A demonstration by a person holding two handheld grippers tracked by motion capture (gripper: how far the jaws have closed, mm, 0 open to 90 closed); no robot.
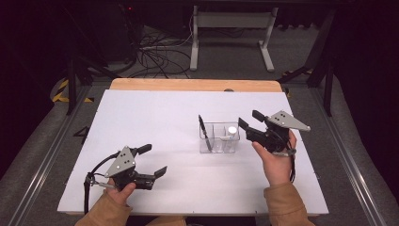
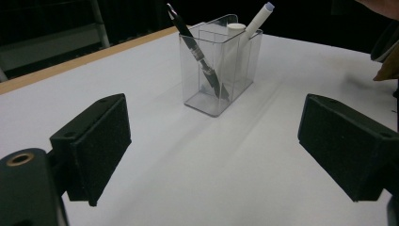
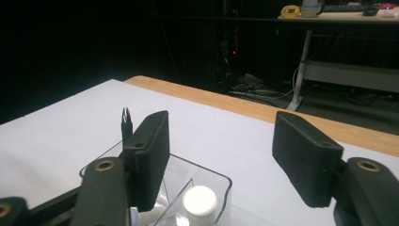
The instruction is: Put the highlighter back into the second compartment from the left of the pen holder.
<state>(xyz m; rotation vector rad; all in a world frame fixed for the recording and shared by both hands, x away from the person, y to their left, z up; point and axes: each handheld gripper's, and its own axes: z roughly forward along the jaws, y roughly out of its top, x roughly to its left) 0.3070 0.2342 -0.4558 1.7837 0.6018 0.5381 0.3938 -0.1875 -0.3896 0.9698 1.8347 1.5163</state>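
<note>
We find a clear plastic pen holder point(image 1: 219, 137) standing upright on the white table point(image 1: 155, 117), right of centre. A black pen point(image 1: 203, 130) leans in its left compartment; a white marker point(image 1: 229, 133) stands in the right one, cap up.

The right gripper point(image 1: 249, 123) hovers just beside the holder's right end, above the rim. Its jaws stand apart with nothing between them; in the right gripper view the marker's white cap point(image 3: 200, 200) sits below the gap.

The left gripper point(image 1: 153, 160) rests low near the table's front left, well apart from the holder. Its jaws are spread wide and empty, pointing toward the holder point(image 2: 219, 66).
</note>
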